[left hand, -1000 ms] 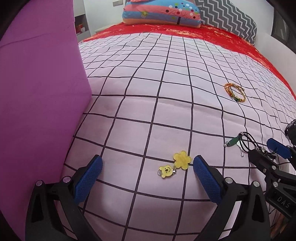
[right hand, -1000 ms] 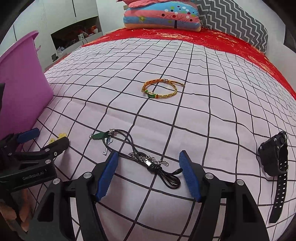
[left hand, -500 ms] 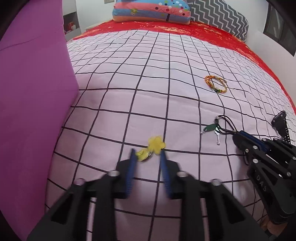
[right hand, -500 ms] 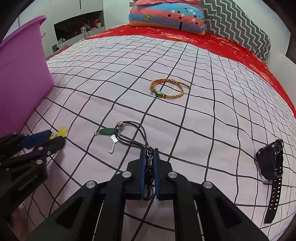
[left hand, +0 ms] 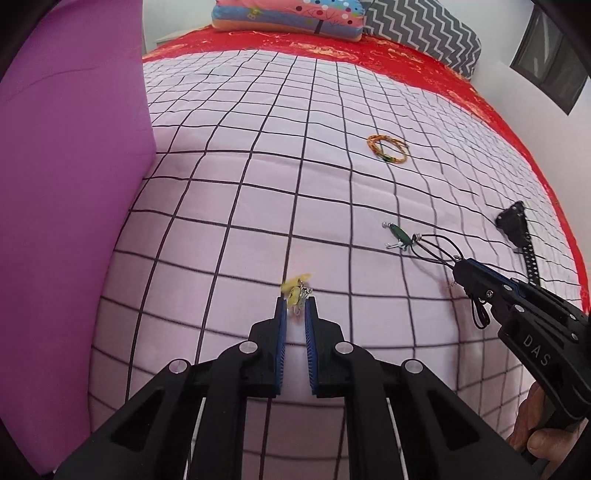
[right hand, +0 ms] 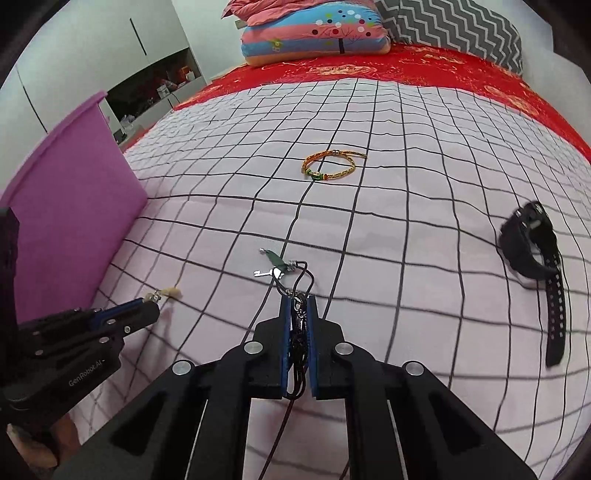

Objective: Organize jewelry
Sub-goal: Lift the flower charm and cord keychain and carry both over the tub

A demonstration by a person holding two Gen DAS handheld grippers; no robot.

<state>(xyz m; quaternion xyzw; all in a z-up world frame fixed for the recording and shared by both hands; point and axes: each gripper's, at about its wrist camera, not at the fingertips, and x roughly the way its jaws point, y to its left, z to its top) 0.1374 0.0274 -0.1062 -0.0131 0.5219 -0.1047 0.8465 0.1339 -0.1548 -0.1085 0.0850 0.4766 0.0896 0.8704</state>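
Purple bin [left hand: 70, 206]: stands on the bed to the left of the left hand-held gripper; only its outer wall shows, so its contents cannot be seen.
Left hand-held gripper [left hand: 295, 310]: blue pads drawn close together, pinching the yellow charm [left hand: 295, 291] at their tips; the charm sticks out ahead of the pads, blurred, and appears lifted just above the sheet.
Right hand-held gripper [right hand: 298, 317]: pads closed tight on the black cord necklace [right hand: 299, 332]; cord and a silver chain run down between the pads and hang below them.
Necklace end: the loop of cord reaches forward from the right pad tips to a green pendant [right hand: 275, 258] and a small silver key [right hand: 267, 273], both lying on the sheet just ahead.
Braided bracelet [right hand: 330, 166]: orange and yellow with a green bead, flat on the sheet well ahead of the right hand-held gripper, slightly to its right.
Black watch [right hand: 532, 247]: on the sheet to the right of the right hand-held gripper, well apart, strap trailing toward the camera.
Gripper positions: the two sit side by side, near each other, the left one between the purple bin and the right one.
Bed sheet [left hand: 258, 177]: pale pink with a black grid, over a red cover [right hand: 424, 66]; pillows [right hand: 314, 33] lie far ahead at the head of the bed.
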